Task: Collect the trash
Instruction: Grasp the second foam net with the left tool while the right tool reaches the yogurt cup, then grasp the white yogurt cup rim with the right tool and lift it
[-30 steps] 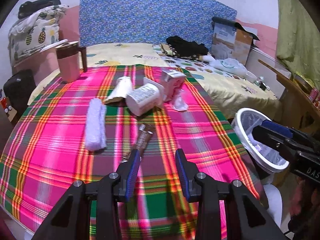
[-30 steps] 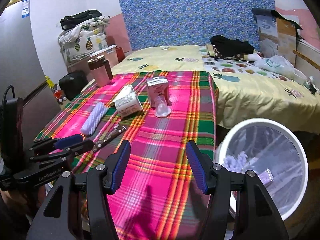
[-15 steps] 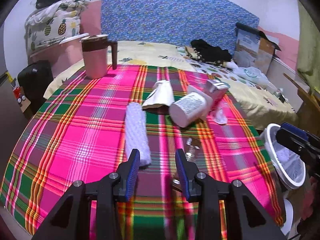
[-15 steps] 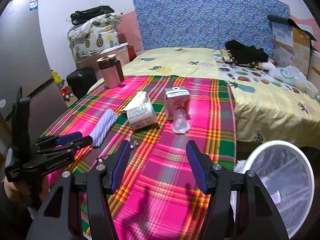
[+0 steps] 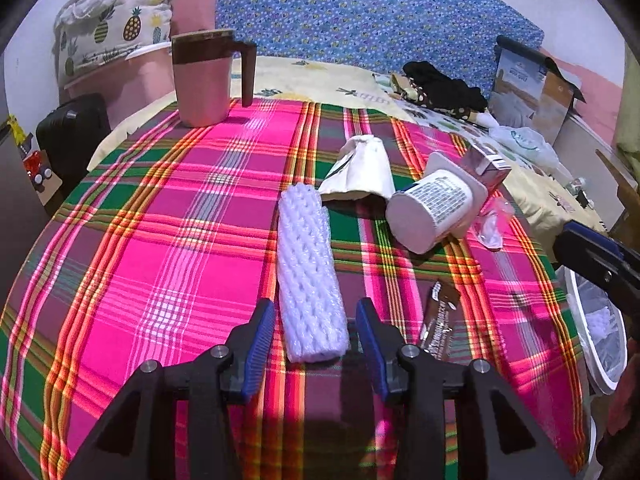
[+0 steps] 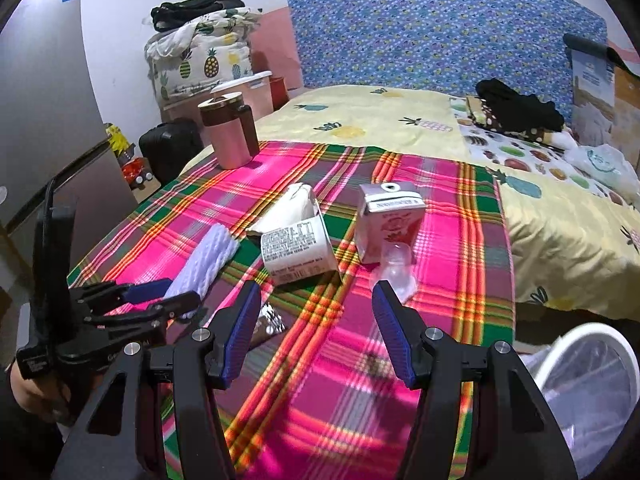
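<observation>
Left wrist view: I have the left gripper [image 5: 316, 344] lined up over the near end of the white foam net sleeve [image 5: 308, 276], which lies lengthwise on the plaid table [image 5: 140, 240]. The jaws have just been opening; they now stand apart on either side of the sleeve's end, with neither pad pressing on it. I judge this spacing is meant to clear the sleeve's width before closing. A brown snack wrapper [image 5: 440, 324] lies just beside the sleeve, on its right. Farther off sit a torn white paper bag [image 5: 360, 168], a tipped white tub [image 5: 436, 208] and a small pink carton [image 5: 488, 166]. The white-rimmed trash bin [image 5: 596, 328] stands off the table's right edge, within reach for the drop.

Right wrist view: the right gripper [image 6: 316, 332] hangs above the table with wide, empty jaws, pointing toward the tub [image 6: 298, 248] and the crumpled clear plastic cup [image 6: 396, 268] that rests against the carton [image 6: 386, 220]. I judge it is kept open and ready for the next pickup. The bin [image 6: 592, 384] sits at lower right, below table level. The pink mug [image 6: 228, 132] at the far corner looks like no trash.
</observation>
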The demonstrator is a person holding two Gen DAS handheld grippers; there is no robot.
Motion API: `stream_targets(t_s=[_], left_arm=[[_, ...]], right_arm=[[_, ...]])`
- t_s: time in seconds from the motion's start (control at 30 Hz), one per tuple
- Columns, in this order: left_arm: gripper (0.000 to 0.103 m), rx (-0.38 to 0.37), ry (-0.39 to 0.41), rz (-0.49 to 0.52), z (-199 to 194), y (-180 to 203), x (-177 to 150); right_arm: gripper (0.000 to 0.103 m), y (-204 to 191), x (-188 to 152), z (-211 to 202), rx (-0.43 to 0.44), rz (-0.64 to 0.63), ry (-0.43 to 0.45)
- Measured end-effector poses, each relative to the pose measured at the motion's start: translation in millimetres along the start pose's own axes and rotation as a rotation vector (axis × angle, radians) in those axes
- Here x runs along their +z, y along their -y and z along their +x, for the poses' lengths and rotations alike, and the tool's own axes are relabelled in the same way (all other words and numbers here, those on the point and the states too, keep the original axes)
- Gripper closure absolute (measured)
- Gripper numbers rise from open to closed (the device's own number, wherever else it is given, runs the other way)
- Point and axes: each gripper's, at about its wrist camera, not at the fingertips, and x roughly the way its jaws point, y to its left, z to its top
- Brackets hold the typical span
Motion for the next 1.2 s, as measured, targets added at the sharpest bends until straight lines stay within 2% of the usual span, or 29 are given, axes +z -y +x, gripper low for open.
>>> stream_targets(t_s=[0.17,0.23,0.27,0.57,0.8,0.9,1.07,1.2], left_arm=[[0.061,-0.002,-0.018,-0.007,9,-4,2],[0.065,-0.005,-0.016,-0.010,10,-6,3],[0.072,-0.002,-0.016,-0.010,10,-7,3],[0.074,-0.029,-0.011,-0.026,9,-19,3],[0.074,-0.044,-0.010,-0.028,9,-22,3],[0.074,-0.047,-0.009,-0.029,9,-23,3],[0.074,-0.045,-0.009,-0.028,8,-23,3],[0.074,-0.036,-0.007,-0.030,7,-24,2]], right_arm=[[0.044,-4,7,17,0.017,-0.024,-0.015],[0.044,-3,9,23,0.018,-0.027,-0.024],[0.044,-1,10,27,0.016,-0.026,-0.029],[0.044,5,21,52,0.044,-0.008,-0.068],[0.044,3,23,62,0.132,-0.004,-0.112],[0.055,-2,21,60,0.151,-0.019,-0.122],[0.085,-9,19,58,0.162,-0.047,-0.130],[0.092,-10,18,56,0.133,-0.050,-0.122]])
